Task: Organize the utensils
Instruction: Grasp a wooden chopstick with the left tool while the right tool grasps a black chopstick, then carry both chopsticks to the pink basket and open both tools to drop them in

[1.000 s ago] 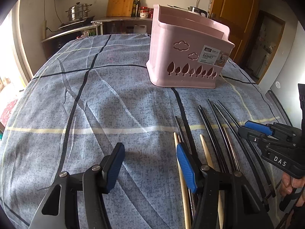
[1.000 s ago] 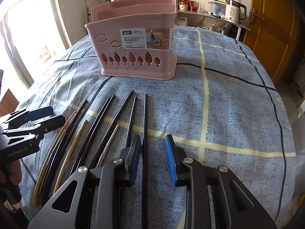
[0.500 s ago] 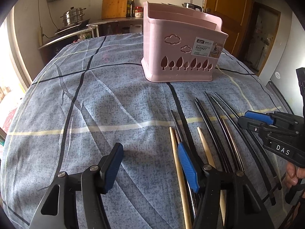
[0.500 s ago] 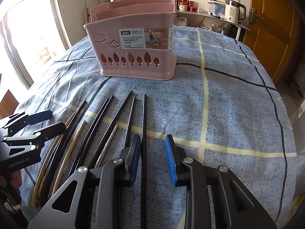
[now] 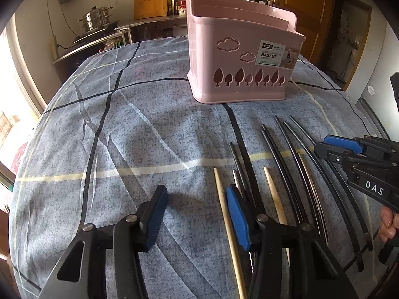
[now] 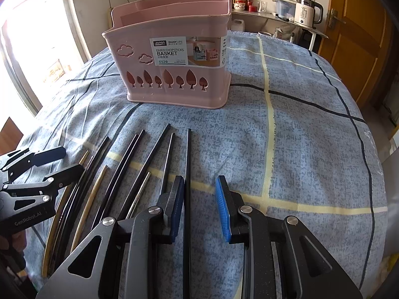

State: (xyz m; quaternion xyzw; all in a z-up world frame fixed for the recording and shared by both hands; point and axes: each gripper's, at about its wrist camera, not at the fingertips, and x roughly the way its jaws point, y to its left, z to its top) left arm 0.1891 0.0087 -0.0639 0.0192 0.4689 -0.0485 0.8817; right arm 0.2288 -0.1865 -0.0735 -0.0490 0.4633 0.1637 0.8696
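Both units released. Left hand-held gripper (image 5: 197, 214) has its jaws spread wide, nothing between them, low over the blue checked cloth (image 5: 139, 129) covering the bench. Its right blue pad (image 5: 237, 218) sits over the left edge of the chopstick row; a light wooden chopstick (image 5: 225, 214) runs just to the inside of that pad, and the dark ones fan out further right. Right hand-held gripper (image 6: 199, 204) is also parted, gap narrower than the left's, with nothing pinched. One long black chopstick (image 6: 188, 159) lies in that gap, right against the left pad (image 6: 177, 206); can't tell if it's touching. The rest of the chopsticks (image 6: 119, 174) lie flat on the cloth to the left of this gripper, roughly parallel, tips pointing away towards the basket: mostly black, one metallic, a couple of pale wood at the far left next to the other gripper. Pink chopstick basket (image 6: 174, 74) stands upright straight ahead of both grippers, well beyond the chopstick tips, label facing them; the inner dividers are visible and I see nothing in them from here. Each gripper shows at the edge of the other's camera, on either side of the row. Kettle (image 6: 308, 12) and steamer pot (image 5: 96, 21) sit on counters far behind.
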